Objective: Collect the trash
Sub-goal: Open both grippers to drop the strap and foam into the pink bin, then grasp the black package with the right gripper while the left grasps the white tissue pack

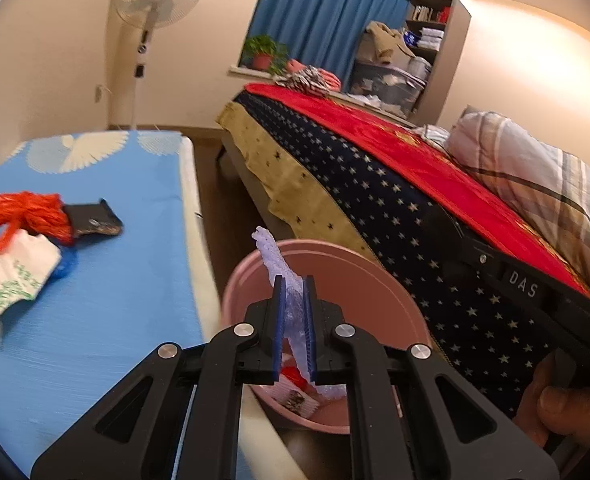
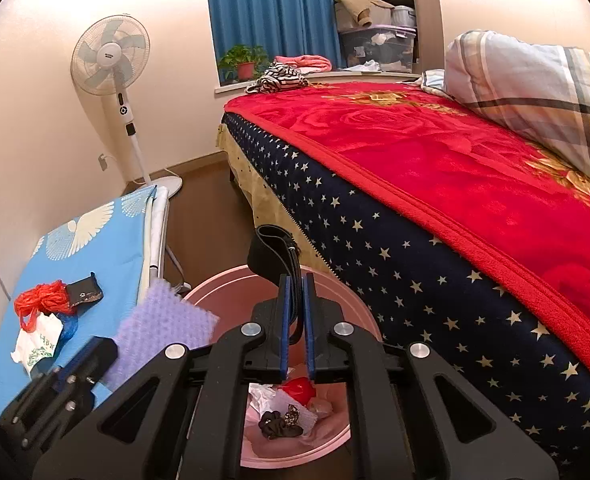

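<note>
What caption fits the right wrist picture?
Right gripper holds a black strap over the pink bin, already holding trash.

A pink bin (image 2: 359, 308) stands open-topped in the narrow floor aisle, hemmed by the blue counter (image 1: 107, 280) and the bed (image 2: 435, 264); 2 grippers crowd its mouth.

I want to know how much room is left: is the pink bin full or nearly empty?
Nearly empty. The bin shows mostly bare pink wall, with only some scraps lying at its bottom.
</note>
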`<state>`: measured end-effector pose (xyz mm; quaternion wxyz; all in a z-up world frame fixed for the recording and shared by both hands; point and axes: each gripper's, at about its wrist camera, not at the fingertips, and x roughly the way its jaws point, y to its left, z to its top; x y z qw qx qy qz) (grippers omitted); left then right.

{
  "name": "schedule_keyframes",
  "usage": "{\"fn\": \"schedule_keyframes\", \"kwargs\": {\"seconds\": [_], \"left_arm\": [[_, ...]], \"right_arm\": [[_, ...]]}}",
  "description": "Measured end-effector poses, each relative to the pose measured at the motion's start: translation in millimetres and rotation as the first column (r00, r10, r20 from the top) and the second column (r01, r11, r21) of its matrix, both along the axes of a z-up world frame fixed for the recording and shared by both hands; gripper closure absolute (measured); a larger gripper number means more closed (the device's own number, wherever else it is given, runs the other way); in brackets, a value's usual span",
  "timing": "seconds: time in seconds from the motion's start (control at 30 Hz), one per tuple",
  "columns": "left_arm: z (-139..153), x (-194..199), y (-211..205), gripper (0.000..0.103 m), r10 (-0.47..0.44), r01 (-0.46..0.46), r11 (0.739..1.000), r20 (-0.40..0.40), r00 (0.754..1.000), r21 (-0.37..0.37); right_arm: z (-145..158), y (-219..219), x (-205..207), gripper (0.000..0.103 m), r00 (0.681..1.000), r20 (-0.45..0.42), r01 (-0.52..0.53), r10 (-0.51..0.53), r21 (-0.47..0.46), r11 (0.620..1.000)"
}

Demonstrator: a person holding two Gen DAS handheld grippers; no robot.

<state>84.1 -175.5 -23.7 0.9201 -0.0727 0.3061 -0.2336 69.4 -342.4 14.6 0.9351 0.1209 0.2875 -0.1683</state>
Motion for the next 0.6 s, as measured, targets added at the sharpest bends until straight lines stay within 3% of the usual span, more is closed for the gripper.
{"fn": "schedule_keyframes", "kwargs": {"seconds": [0.03,0.07,0.13,0.17,0.33,0.6], "left_arm": [[-3.5,1.9,-3.1,0.09,-0.012,0.012,1.0,-0.019,1.0,0.005],[-8.0,3.6,-6.0,0.076,-0.021,0.022,1.0,-0.041,0.999,0.017],[-13.6,3.9,-5.2,0.067,-0.001,0.003,0.999,-0.047,0.999,0.043],[-15.1,4.3,-2.2,0.067,0.011,-0.009,0.999,-0.051,0.999,0.047],[-10.2,3.0,20.8,0.067,0.07,-0.069,0.997,-0.046,0.996,0.028],[2.8,-11.1,57.3,0.067,0.155,-0.155,0.987,0.007,0.988,0.037]], "right_arm": [[-0.7,-0.4,0.7,0.091,1.0,-0.004,-0.003,0.003,0.005,1.0],[-1.8,-0.9,1.7,0.085,1.0,-0.014,0.0,0.0,0.004,1.0],[-3.0,-2.8,0.9,0.069,0.999,-0.021,0.032,-0.032,-0.009,0.999],[-3.5,-4.6,0.4,0.064,0.999,-0.021,0.042,-0.042,-0.003,0.999],[-0.7,-7.0,-2.3,0.064,0.999,-0.009,0.049,-0.049,0.021,0.999],[1.5,23.2,-1.3,0.064,0.999,0.013,-0.047,0.046,0.025,0.999]]}}
